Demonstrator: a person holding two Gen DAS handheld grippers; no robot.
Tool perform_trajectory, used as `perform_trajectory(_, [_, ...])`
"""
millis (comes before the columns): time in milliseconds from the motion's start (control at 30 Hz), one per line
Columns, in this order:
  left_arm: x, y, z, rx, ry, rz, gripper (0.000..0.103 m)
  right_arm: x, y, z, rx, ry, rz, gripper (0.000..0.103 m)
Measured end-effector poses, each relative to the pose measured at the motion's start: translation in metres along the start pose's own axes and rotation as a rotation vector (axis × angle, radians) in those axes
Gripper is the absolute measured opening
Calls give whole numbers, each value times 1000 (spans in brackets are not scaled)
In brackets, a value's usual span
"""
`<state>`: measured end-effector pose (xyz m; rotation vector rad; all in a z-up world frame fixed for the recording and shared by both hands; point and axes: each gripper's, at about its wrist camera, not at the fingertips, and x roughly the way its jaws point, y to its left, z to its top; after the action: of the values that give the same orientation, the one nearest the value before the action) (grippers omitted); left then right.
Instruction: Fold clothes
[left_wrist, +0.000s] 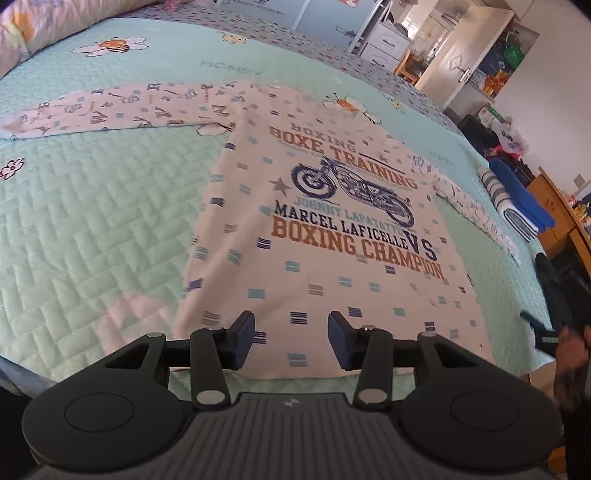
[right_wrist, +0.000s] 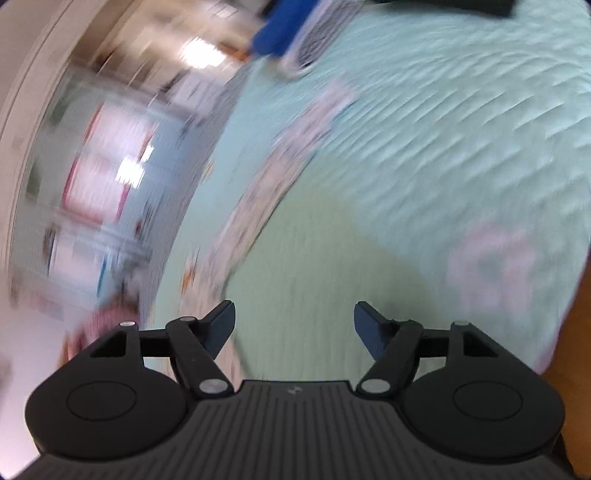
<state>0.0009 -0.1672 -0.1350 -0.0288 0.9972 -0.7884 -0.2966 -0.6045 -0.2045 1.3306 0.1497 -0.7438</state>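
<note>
A white long-sleeved shirt (left_wrist: 317, 221) with a blue motorbike print and boxing lettering lies flat, face up, on the green quilted bed (left_wrist: 92, 221). One sleeve (left_wrist: 110, 110) stretches out to the left, the other (left_wrist: 476, 210) to the right. My left gripper (left_wrist: 291, 338) is open and empty, just above the shirt's near hem. My right gripper (right_wrist: 294, 325) is open and empty above the quilt (right_wrist: 424, 147); its view is motion-blurred, and a sleeve (right_wrist: 280, 158) shows as a pale strip. The right gripper also shows at the edge of the left wrist view (left_wrist: 532, 321).
A folded blue and white stack of clothes (left_wrist: 517, 199) lies at the bed's right edge and also shows in the right wrist view (right_wrist: 291, 26). A pillow (left_wrist: 55, 26) is at the far left. Wooden furniture (left_wrist: 557, 214) and a wardrobe (left_wrist: 461, 55) stand beyond the bed.
</note>
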Motion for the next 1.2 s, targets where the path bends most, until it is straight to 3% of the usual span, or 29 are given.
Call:
perform_trajectory(100, [5,-2,0,-4,19,13,47,26,-14,38,137,-57,34,72])
perform_trajectory(367, [20,-6,13,-4,48,60,48,92,-31,117,235,-173,23,72])
perform_trajectory(700, [38,-2,37,6,51,134,51,137,-12,148,149,-201,-2,71])
perform_trajectory(800, [42,0,33,0,67,138,52,138,-11,147,106,-188,-23,55])
perform_trajectory(867, [42,1,32,-1,65,137,52,140,-12,148,101,-175,-39,33])
perform_trajectory(933, [41,2,32,-2,59,135,52,139,-11,148,89,-171,-54,23])
perform_trajectory(1200, [32,14,34,-41,30,144,53,132,22,143,-62,-181,-91,9])
